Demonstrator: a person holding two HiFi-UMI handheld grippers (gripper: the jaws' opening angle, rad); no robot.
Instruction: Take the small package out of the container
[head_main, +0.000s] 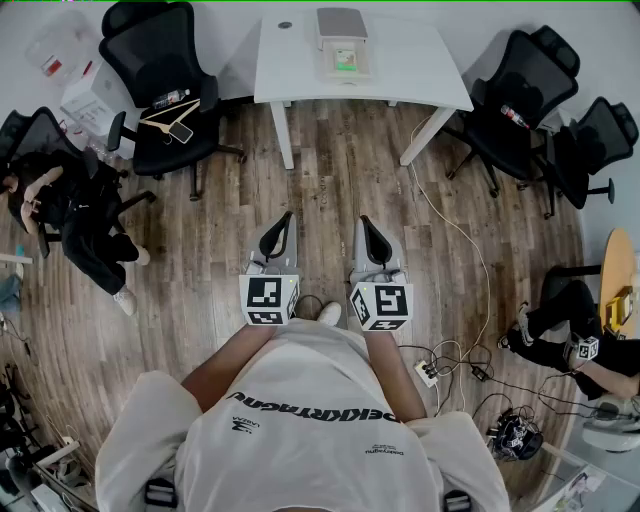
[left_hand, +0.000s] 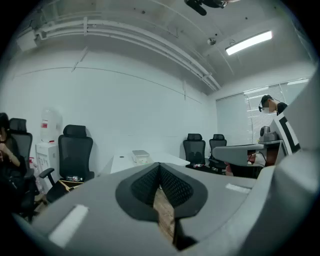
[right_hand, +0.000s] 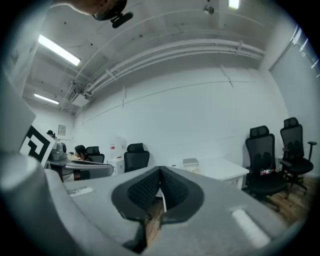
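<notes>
I hold both grippers low and close in front of my body, side by side and roughly level, well short of the white surface (head_main: 420, 72). I judge this a carrying posture: nothing is within reach, so neither one needs to be opened. The left gripper (head_main: 284, 220) has its jaws pressed together. In the left gripper view the ribbed pads (left_hand: 146, 184) meet along one line, with only floor showing below them and nothing clamped. The right gripper (head_main: 367, 222) is likewise fully closed and empty. The container (head_main: 342, 24) sits on the surface toward its far edge, about midway between the left and right corners. It is well apart from both grippers, with a stretch of wooden floor (head_main: 340, 170) in between. It reads as a pale rectangular box whose long axis runs from the far edge toward the near edge, so a short end faces me. At its near end lies a small thing with a green patch, which I take to be the small package (head_main: 345, 58). It is too small from here for me to tell which way it points, or whether it has a long axis at all. With the box lying that way, the near edge of the surface looks to me like the side to come in from, and no step of the lifting-out has begun.
</notes>
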